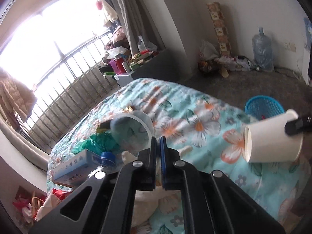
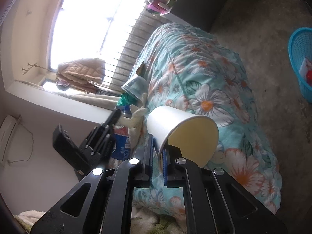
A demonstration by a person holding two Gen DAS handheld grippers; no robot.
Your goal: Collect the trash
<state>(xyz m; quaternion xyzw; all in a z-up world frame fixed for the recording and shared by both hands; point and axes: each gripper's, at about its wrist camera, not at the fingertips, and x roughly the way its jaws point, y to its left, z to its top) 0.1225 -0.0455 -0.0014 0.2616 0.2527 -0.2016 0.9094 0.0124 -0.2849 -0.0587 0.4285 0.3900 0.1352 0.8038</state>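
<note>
Holding a white paper cup point(image 2: 175, 124) by its rim, our right gripper point(image 2: 157, 152) keeps it tipped sideways above the floral bed point(image 2: 210, 74). Our left gripper point(image 1: 158, 142) is closed on nothing, near a clear plastic cup point(image 1: 134, 130), bottle point(image 1: 107, 157) and box point(image 1: 74, 167). A blue basket point(image 1: 263, 105) stands on the floor.

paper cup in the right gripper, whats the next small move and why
Probably carry the paper cup over to the blue basket on the floor: the right gripper is shut on the cup's rim, and the basket stands open beyond the bed.
</note>
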